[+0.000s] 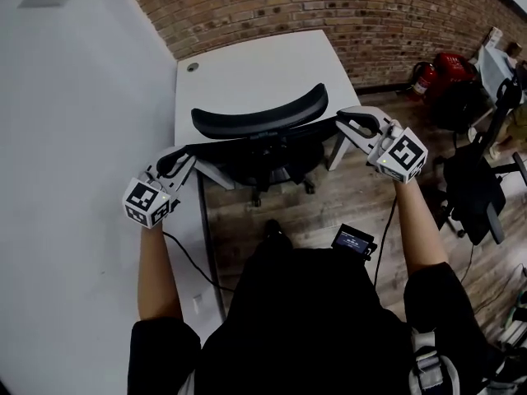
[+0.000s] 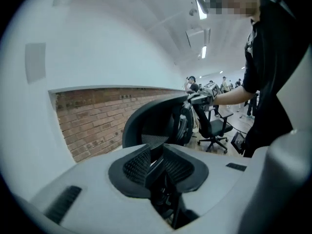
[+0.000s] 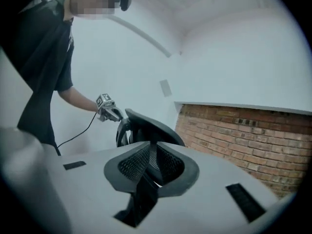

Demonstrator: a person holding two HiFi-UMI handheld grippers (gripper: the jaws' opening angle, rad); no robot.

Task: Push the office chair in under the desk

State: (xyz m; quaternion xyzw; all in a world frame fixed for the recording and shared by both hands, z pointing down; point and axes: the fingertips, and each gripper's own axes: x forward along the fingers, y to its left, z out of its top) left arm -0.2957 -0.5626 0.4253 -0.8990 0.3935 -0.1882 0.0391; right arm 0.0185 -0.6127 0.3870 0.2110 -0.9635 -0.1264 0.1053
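Observation:
The black office chair (image 1: 259, 115) stands with its seat under the white desk (image 1: 247, 68) and its curved backrest facing me. My left gripper (image 1: 183, 161) is closed on the left edge of the backrest frame. My right gripper (image 1: 350, 124) is closed on the right edge. In the left gripper view the ribbed pads (image 2: 136, 164) of the left gripper (image 2: 155, 152) pinch a thin black edge of the chair (image 2: 146, 118). The right gripper view shows the same for the right gripper (image 3: 152, 155) on the chair (image 3: 146, 126), with the left gripper (image 3: 109, 108) across from it.
A white wall (image 1: 66, 138) runs close along the desk's left side and a brick wall (image 1: 329, 6) stands behind it. A second black office chair (image 1: 473, 188) and a red bag (image 1: 449, 68) are on the wood floor at the right.

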